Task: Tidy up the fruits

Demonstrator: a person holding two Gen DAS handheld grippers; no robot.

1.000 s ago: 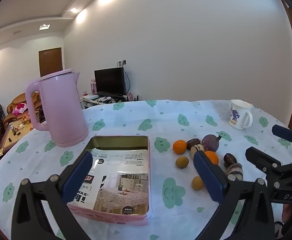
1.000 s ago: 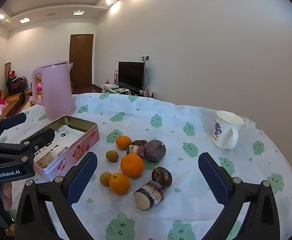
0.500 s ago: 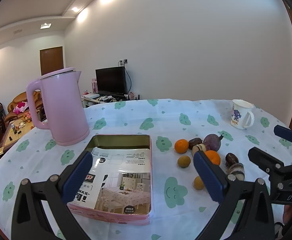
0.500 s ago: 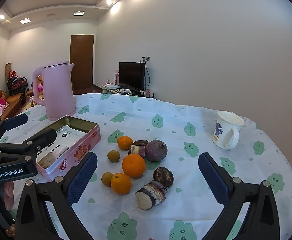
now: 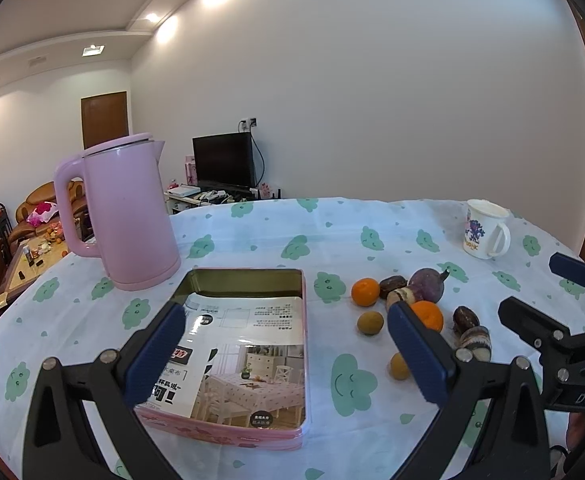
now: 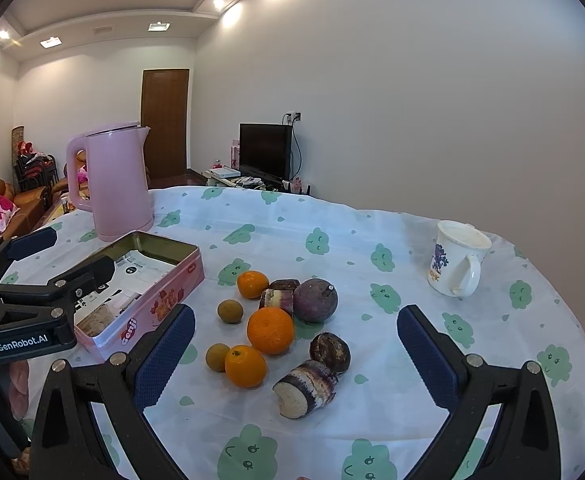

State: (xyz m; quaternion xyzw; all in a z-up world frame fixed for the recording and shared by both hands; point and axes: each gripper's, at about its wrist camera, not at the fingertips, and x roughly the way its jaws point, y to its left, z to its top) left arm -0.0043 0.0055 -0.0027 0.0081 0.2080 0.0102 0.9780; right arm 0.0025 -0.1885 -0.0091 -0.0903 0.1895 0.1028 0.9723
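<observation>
Fruits (image 6: pixel 270 330) unsorted, tin (image 5: pixel 252 344) holds none
Left gripper (image 5: pixel 288 354) and right gripper (image 6: pixel 294 356) both wide open, empty; fruits ahead of right gripper

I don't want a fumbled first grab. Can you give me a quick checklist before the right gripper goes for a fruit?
1. Right gripper jaws open, holding nothing: ok.
2. Left gripper open, over the tin: ok.
3. Fruits in reach ahead of the right gripper: ok.
4. Room around them: not ok, several touch.
5. Tin ready: not ok, a leaflet covers most of its floor.
6. Mug and kettle clear of the path: ok.
</observation>
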